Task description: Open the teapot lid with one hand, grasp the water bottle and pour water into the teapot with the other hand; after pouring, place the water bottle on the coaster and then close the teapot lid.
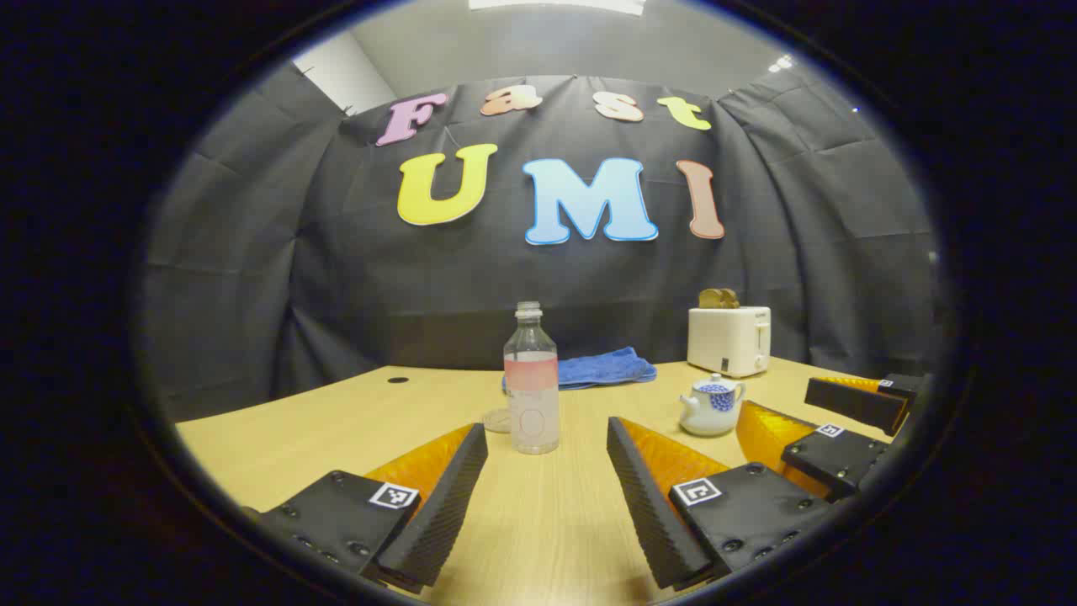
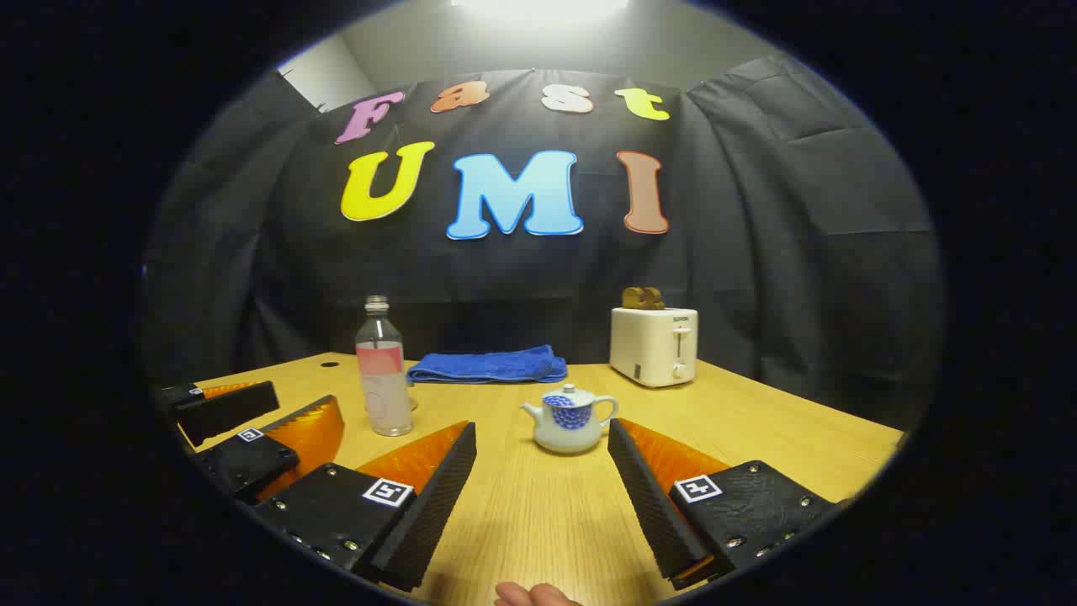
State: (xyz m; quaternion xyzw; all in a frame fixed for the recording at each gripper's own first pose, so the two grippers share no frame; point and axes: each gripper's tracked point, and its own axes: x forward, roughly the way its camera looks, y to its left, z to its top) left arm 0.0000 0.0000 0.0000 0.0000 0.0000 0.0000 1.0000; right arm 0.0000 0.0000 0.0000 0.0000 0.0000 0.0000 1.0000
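While both claws, left [image 1: 547,497] and right [image 2: 543,497], hang wide open and empty, a careless grab could topple the tall bottle [image 1: 531,383] beside the teapot [image 2: 570,420].

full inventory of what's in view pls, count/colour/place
water bottle: 1, clear with pink label, uncapped, upright mid-table
coaster: 1, clear, just left of the bottle
teapot: 1, white with blue pattern, lid on, right of the bottle
towel: 1, blue, folded at table's back
toaster: 1, cream, back right, toast in its slots
table: 1, light wood
left gripper: open, facing the bottle
right gripper: open, facing the teapot
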